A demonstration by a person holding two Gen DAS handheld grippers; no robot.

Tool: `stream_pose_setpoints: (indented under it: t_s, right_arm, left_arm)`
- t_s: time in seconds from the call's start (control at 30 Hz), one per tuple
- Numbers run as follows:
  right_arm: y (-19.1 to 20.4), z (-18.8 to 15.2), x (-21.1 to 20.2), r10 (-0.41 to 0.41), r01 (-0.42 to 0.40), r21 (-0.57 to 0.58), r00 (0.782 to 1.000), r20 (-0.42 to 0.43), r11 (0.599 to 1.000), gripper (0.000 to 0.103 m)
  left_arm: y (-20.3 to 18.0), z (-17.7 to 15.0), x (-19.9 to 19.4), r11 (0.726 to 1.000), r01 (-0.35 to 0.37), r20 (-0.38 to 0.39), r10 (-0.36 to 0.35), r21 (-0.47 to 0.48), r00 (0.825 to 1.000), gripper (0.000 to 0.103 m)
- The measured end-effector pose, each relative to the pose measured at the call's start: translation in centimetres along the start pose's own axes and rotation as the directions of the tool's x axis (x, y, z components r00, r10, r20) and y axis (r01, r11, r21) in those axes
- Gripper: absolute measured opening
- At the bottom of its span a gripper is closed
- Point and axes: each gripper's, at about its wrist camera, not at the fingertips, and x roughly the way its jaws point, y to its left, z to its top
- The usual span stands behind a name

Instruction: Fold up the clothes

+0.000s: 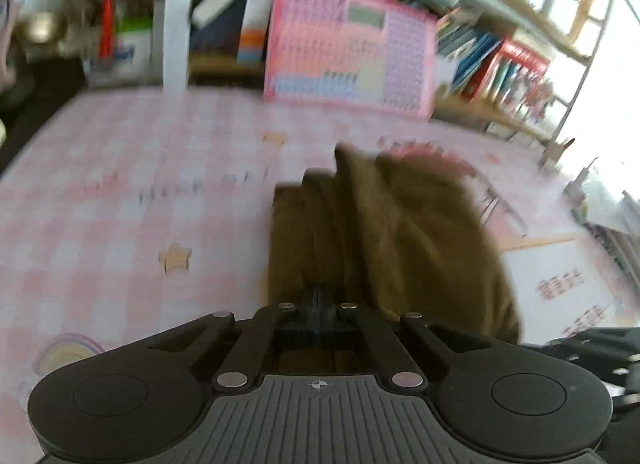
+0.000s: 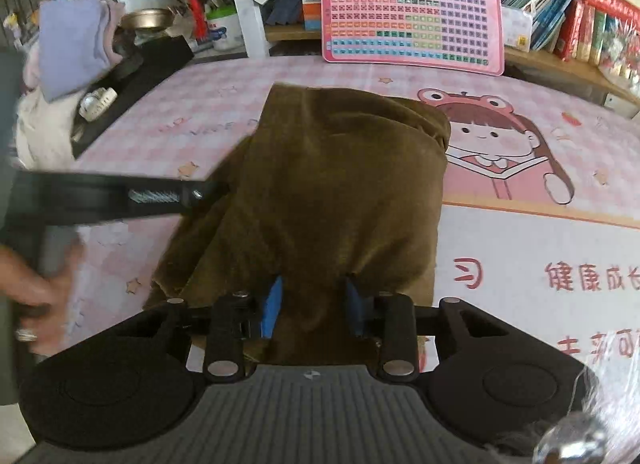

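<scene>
Where the pink checked mat (image 2: 520, 232) covers the table, a brown garment (image 2: 332, 192) lies bunched at its middle. Left gripper (image 1: 319, 300): fingers pressed together, pinching the garment's near-left edge. Right gripper (image 2: 314, 300): blue pads (image 2: 273, 302) spread, cloth between them. A hand (image 2: 38, 292) holds the left tool.

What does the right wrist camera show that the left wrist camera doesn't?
Only the right wrist view shows the cartoon girl printed on the mat, the purple cloth pile, a hand holding the left gripper, and the right gripper with its blue pads apart around the brown garment. Only the left wrist view shows a rainbow print and the left gripper's fingers shut together on the garment. Both show the garment, the pink checked mat and the pink keyboard toy.
</scene>
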Motion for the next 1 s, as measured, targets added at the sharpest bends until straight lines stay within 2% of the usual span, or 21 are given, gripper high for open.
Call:
stream_pose_setpoints:
  t_s: [0.1,0.2,0.23,0.4,0.43,0.53,0.6,0.67,0.7,0.8,0.87,0.93,1.0]
  right_arm:
    - [-1.1,0.6,-1.2,0.041,-0.043,0.081,0.999,0.031,0.996,0.036]
    - [-3.3,1.9,-2.3,0.05,-0.064,0.175,0.995,0.081,0.982,0.036]
    - [-4.2,2.4,-2.7,0.047,-0.067,0.209,0.994,0.101,0.976,0.036]
    - [-8.6,6.6,-0.2,0.008,-0.034,0.329,0.997,0.08,0.944,0.037]
    - [-9.4,7.4,0.3,0.0,-0.027,0.352,0.997,0.075,0.936,0.037]
    - [-12.0,9.0,3.8,0.073,-0.072,0.482,0.997,0.016,0.873,0.036]
    - [-12.2,9.9,6.2,0.101,-0.061,0.489,0.993,-0.057,0.87,0.035]
    - [-11.1,11.2,7.8,0.062,-0.015,0.396,0.993,-0.104,0.918,0.032]
    - [-10.8,12.0,8.4,0.028,0.01,0.36,0.994,-0.102,0.933,0.029]
    - [-11.6,13.9,8.9,-0.063,0.071,0.411,0.997,-0.033,0.909,0.019]
    - [-12.3,14.6,8.6,-0.075,0.065,0.44,0.997,0.004,0.896,0.019]
    - [-11.8,14.8,7.6,-0.052,0.038,0.409,0.998,0.024,0.912,0.02]
    - [-10.2,13.9,5.8,-0.034,0.011,0.339,0.998,0.061,0.941,0.021]
  left_arm:
    - [0.0,0.4,-2.0,0.999,0.022,0.092,-0.019,-0.034,0.996,0.0]
    - [-0.7,0.6,-4.2,0.997,0.074,0.167,-0.073,0.001,0.983,0.002]
    - [-1.0,0.5,-4.4,0.996,0.084,0.168,-0.086,0.02,0.982,0.002]
    - [-1.8,-1.1,-3.5,0.989,0.102,0.101,-0.113,0.107,0.988,0.004]
    - [-2.0,-1.4,-3.3,0.987,0.106,0.087,-0.117,0.124,0.989,0.007]
    - [-2.5,-2.3,-2.7,0.977,0.12,0.046,-0.129,0.175,0.991,0.006]
    - [-2.9,-3.0,-2.3,0.969,0.13,0.017,-0.136,0.208,0.991,0.006]
    - [-3.2,-3.6,-1.9,0.96,0.14,-0.011,-0.142,0.241,0.99,0.007]
    - [-3.4,-3.9,-1.7,0.955,0.146,-0.025,-0.144,0.257,0.989,0.006]
    - [-3.4,-3.6,-1.8,0.96,0.159,-0.036,-0.155,0.232,0.987,0.006]
    - [-3.3,-3.3,-2.0,0.964,0.167,-0.038,-0.163,0.205,0.986,0.007]
    - [-3.2,-2.9,-2.2,0.968,0.175,-0.04,-0.171,0.177,0.984,0.007]
    - [-2.9,-2.1,-3.0,0.975,0.18,0.004,-0.182,0.129,0.983,0.01]
